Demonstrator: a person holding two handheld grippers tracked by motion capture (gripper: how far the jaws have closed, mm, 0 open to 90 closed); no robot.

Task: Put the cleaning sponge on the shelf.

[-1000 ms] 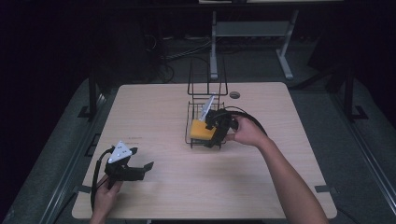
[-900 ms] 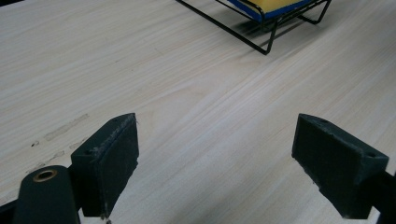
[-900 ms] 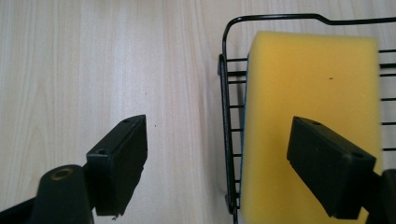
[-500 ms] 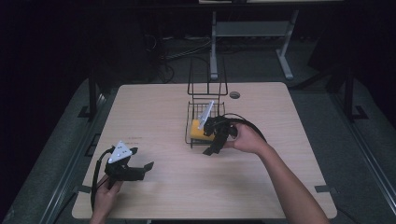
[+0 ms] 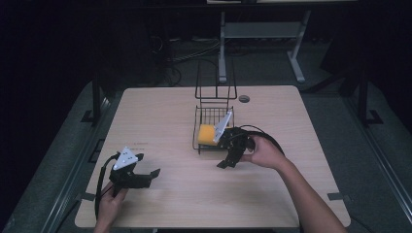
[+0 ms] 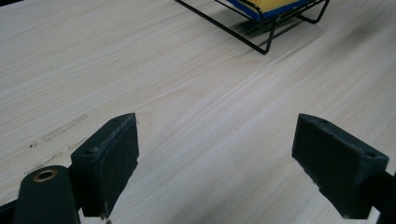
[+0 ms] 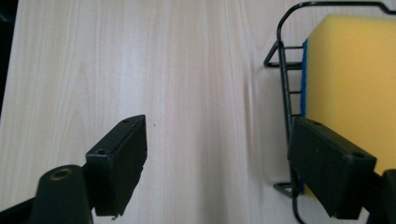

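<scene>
Pale worktop (image 5: 165, 121) lies bare under your left gripper (image 5: 145, 175), resting near you, jaws wide and empty, out of the way. Farther on, your right gripper (image 5: 226, 162), jaws spread, empty, sits just beside the rack (image 5: 214, 104); the sponge (image 5: 208, 134) lies inside.

high view looks down the table (image 5: 160, 111); both gripper views skim it close, sharing the basket (image 5: 214, 145).
</scene>
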